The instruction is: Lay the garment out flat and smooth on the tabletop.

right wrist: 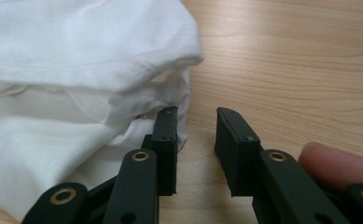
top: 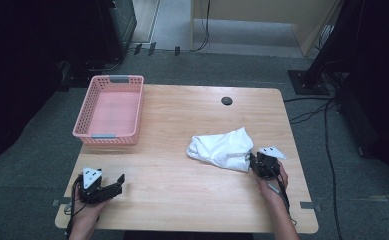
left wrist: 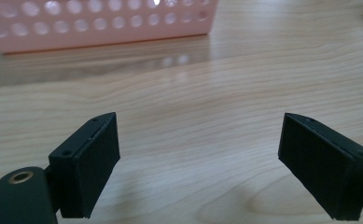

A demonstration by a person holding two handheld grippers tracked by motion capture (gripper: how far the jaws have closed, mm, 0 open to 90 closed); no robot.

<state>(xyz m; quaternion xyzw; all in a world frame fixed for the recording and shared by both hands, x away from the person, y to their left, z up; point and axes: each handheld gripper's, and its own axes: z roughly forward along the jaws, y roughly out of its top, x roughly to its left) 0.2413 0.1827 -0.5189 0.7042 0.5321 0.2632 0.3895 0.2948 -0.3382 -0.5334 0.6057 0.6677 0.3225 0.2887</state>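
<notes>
while the white cloth point(top: 221, 149) is lying crumpled on the right half of the table point(top: 182, 150), the right gripper point(top: 254, 161) is sitting at the cloth's near right corner, with a hand point(top: 272, 186) wrapping around its body from the table's near edge. seen in the right gripper view, the right gripper point(right wrist: 195, 140) is showing its jaws standing a narrow way apart with bare wood in the gap between them; one jaw is lying against the edge of the cloth point(right wrist: 72, 84), whose folds are bunching up on that side, and nothing is being pinched. a fingertip point(right wrist: 338, 165) is showing beside the other jaw. over at the table's near left corner, the left gripper point(top: 117, 182) is resting low in the other hand point(top: 84, 215), pointing across the wood, well apart from the cloth. seen in the left gripper view, the left gripper point(left wrist: 198, 158) is holding its jaws wide with nothing between them but table point(left wrist: 193, 93). a pink basket point(top: 113, 107) is standing at the far left of the table, and its perforated wall point(left wrist: 100, 23) is filling the top of the left gripper view, beyond the open jaws.
</notes>
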